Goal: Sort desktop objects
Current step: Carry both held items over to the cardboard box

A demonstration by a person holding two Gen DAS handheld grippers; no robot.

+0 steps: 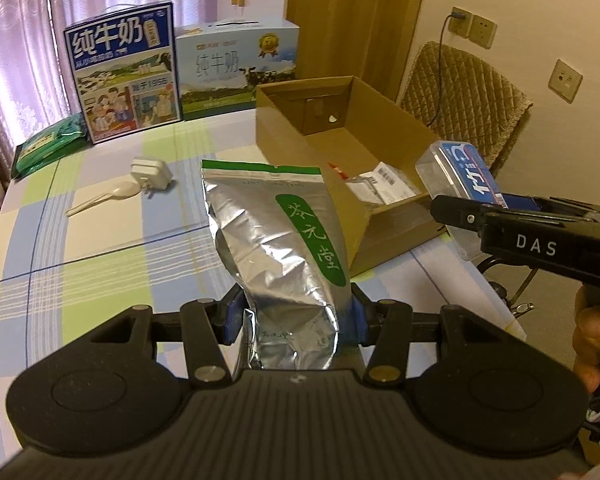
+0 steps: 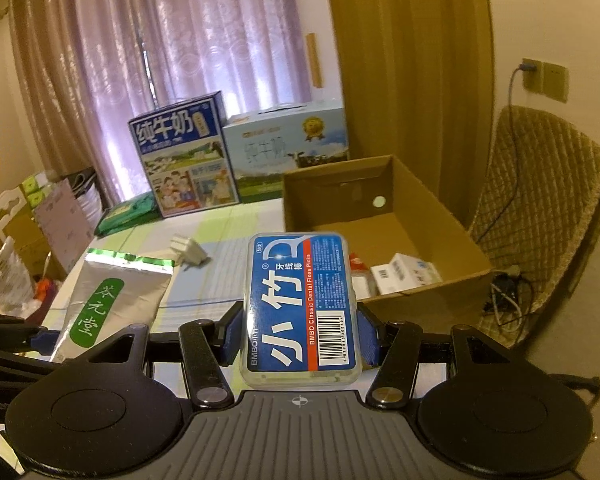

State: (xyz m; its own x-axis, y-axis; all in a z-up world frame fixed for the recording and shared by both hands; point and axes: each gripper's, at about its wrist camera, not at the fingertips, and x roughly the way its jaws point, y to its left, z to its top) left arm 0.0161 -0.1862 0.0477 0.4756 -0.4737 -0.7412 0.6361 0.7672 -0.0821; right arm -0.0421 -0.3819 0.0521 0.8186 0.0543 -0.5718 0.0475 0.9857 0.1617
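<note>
My left gripper [image 1: 296, 320] is shut on the lower part of a silver foil tea bag [image 1: 276, 236] with a green label, held upright above the checked tablecloth. My right gripper [image 2: 300, 338] is shut on a clear floss pick box [image 2: 300, 308] with a blue label. In the left wrist view the floss pick box [image 1: 456, 168] and the right gripper [image 1: 460, 210] hang at the right, over the near corner of an open cardboard box [image 1: 284, 120]. In the right wrist view the tea bag [image 2: 112, 300] shows at the left, and the cardboard box [image 2: 460, 236] holds a few small packets.
A white charger plug [image 1: 151, 174] and a cream plastic spoon [image 1: 104, 199] lie on the tablecloth [image 1: 100, 240]. Two milk cartons [image 1: 126, 72] [image 1: 238, 64] stand at the table's far edge, with a green packet [image 1: 48, 144] to their left. A padded chair [image 1: 468, 92] stands beyond the box.
</note>
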